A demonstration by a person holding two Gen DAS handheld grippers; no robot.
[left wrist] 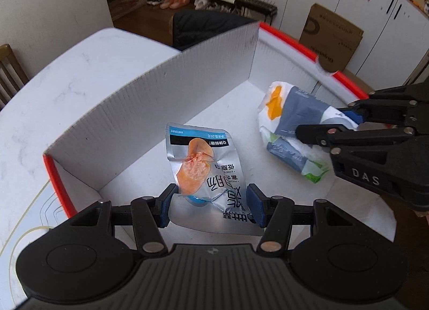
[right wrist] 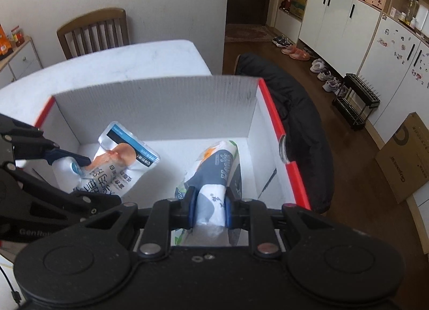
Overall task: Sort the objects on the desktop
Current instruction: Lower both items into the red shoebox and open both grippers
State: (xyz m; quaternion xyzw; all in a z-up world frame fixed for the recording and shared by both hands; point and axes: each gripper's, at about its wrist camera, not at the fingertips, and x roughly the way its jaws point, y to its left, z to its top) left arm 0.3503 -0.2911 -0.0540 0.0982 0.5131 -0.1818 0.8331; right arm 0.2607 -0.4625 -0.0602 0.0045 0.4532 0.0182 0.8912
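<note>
Jaws of the left gripper were spread around a silver foil snack pouch; the right gripper was clamped on a grey-and-white tissue pack inside a red-rimmed white corrugated box.

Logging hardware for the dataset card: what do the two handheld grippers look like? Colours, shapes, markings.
Both are matte black plastic. The left gripper and right gripper have blue finger pads, angular linkage arms with silver pivot pins, and two round discs on the body. White lettering: "DAS" on the right one's side, "Gen..." on the left's. No sleeves visible.
</note>
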